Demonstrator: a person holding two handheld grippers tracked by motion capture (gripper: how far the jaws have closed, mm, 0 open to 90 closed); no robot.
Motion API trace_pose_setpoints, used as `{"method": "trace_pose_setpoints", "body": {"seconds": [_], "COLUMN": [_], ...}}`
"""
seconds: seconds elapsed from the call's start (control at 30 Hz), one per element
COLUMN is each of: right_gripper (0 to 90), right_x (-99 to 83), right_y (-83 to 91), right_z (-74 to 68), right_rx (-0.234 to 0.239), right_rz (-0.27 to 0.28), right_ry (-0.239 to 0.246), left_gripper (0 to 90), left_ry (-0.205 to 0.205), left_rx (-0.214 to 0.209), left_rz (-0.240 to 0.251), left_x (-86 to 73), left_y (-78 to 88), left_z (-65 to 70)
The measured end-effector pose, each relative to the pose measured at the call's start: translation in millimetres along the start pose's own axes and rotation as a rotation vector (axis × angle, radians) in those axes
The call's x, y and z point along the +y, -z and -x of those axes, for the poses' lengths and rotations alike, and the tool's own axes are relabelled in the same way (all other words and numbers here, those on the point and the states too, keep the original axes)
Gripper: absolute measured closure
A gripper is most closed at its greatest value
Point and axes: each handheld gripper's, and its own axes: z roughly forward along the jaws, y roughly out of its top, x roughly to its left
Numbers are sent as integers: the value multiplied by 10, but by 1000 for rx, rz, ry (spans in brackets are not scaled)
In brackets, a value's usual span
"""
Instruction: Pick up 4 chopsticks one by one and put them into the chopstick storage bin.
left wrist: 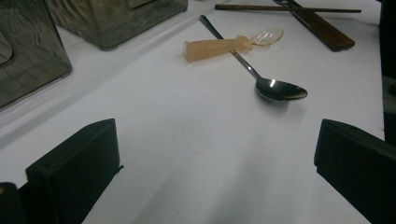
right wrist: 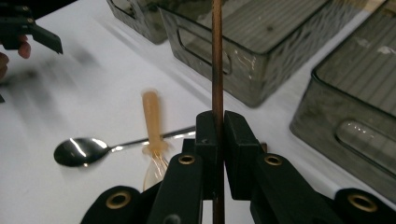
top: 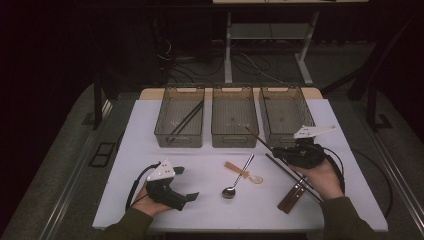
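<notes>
Right gripper [right wrist: 217,135]: at the lower centre of the right gripper view, jaws clamped on a chopstick [right wrist: 217,60].
Chopstick position: rises from the jaws to the frame's top edge; in the high view it slants from the gripper toward the middle bin [top: 234,137].
Chopstick appearance: thin, straight, reddish-brown.
Left gripper [top: 172,185]: lower left of the high view, jaws wide apart, holding nothing.
Hidden: the chopstick's lower end, behind the jaws.

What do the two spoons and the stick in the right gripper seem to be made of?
Long spoon: probably polished metal; its bowl reflects light like a mirror.
Short spoon: likely translucent amber plastic; its bowl lets the table show through.
Stick, clamped by the right gripper: apparently brown wood or bamboo, matte; this is not certain.
</notes>
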Motion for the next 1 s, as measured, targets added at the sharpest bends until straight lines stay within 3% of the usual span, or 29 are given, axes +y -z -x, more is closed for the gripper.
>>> {"method": "trace_pose_setpoints", "body": {"seconds": [0.17, 0.73, 1.0], "right_gripper": [842, 842, 842], "right_x": [135, 596, 810], "right_y": [-88, -398, -633], "right_z": [-89, -332, -412], "right_rx": [5, 5, 0], "right_rz": [6, 5, -20], "right_ry": [6, 24, 26], "left_gripper": [0, 0, 0], "left_ry": [16, 2, -6], "left_rx": [-2, -13, -22], "left_rz": [-3, -6, -10], "left_x": [-4, 0, 4], "left_y": [2, -2, -1], "left_z": [-8, 11, 13]}}
